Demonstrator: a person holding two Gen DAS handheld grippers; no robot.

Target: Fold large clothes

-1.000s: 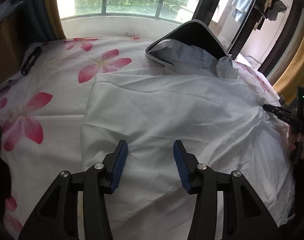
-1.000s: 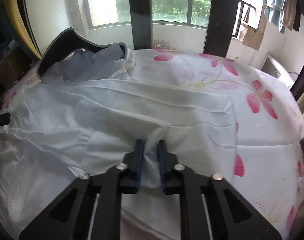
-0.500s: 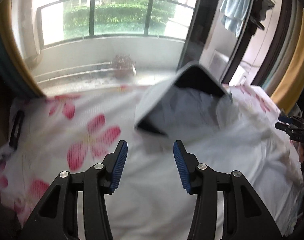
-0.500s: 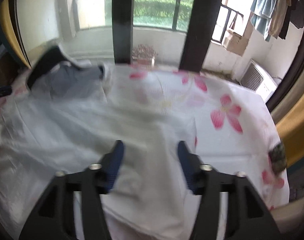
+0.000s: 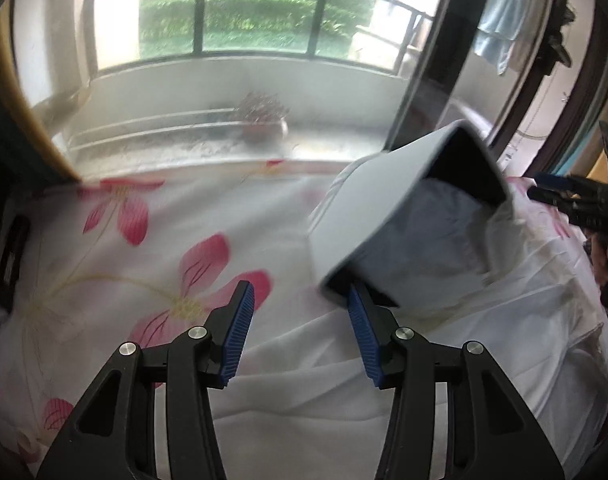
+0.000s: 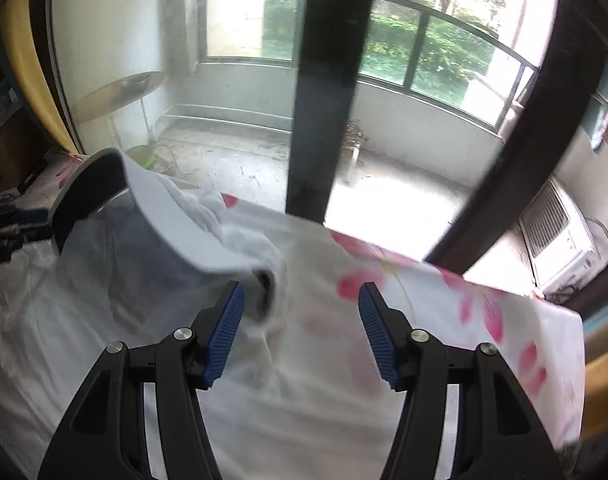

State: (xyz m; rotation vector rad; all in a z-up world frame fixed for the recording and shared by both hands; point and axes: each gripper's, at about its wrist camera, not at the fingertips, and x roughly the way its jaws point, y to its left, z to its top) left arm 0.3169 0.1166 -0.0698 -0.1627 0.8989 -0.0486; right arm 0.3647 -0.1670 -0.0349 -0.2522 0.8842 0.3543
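Both grippers released, empty; white garment (image 5: pixel 503 320) lower right below left gripper (image 5: pixel 300 334), lower left below right gripper (image 6: pixel 300 330), near both

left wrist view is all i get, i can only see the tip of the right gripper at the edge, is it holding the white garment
Observer: No. The right gripper is open. Its jaws have just been opening and its pads press on nothing. The white garment lies below it.
Operator: what's closest to its fingers
Observer: A corner of the tipped grey bin sits beside the finger on the left of the right wrist view. I cannot tell whether they touch.
Operator: where does the bed end on that side
Observer: The floral sheet ends in an edge at the right of that view, with a white slatted unit beyond it.
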